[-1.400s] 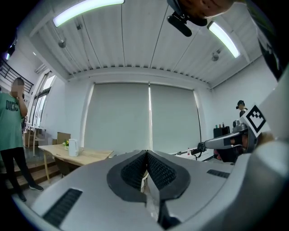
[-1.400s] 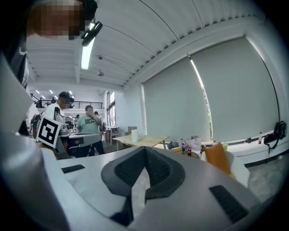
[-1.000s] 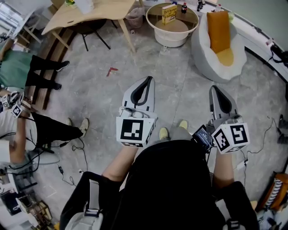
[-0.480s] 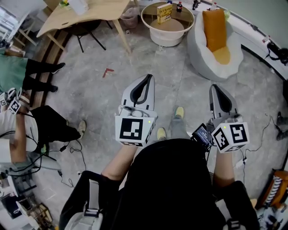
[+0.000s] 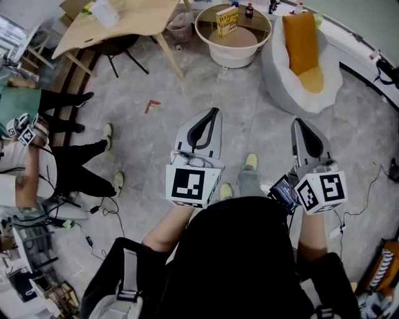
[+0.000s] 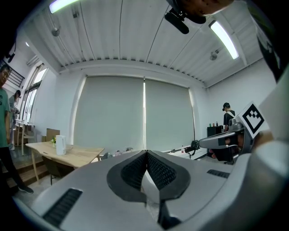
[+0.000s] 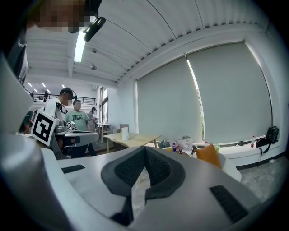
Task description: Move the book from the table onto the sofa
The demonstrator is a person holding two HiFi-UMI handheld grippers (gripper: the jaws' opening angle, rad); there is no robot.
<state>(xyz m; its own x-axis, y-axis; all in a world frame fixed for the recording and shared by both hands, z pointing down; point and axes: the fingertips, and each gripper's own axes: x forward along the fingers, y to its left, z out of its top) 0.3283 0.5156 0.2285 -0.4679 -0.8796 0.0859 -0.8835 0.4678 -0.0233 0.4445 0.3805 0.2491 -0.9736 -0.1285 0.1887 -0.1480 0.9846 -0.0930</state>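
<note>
Head view: the person's feet have swapped places in a stride, and the red mark (image 5: 151, 106) on the floor (image 5: 187, 93) has slid nearer since a second ago. I read that as a walk toward the far end of the room, with the reach for the book not yet begun. The book (image 5: 227, 20), yellow, stands on the round white worktop (image 5: 215, 47) at the far middle, a dark bottle (image 5: 249, 10) just to its right. It looks to stand on its bottom edge, so its long axis runs up and down, with the cover facing the near side. The sofa (image 5: 277, 68), a white bucket seat with an orange cushion (image 5: 302, 37), sits just right of the worktop. The left claw (image 5: 214, 112) and right claw (image 5: 298, 122) are held side by side, pointing far, both well short of the worktop.

Left gripper view: the left claw (image 6: 146, 152) has its pads pressed together at the tips with nothing between them. A wooden table (image 6: 72, 154) with a white jug (image 6: 60, 144) lies far left; the book does not show here.

Right gripper view: the right claw (image 7: 145, 149) is likewise closed on itself and empty. The orange cushion shows just right of its tips. The book I cannot pick out.
</note>
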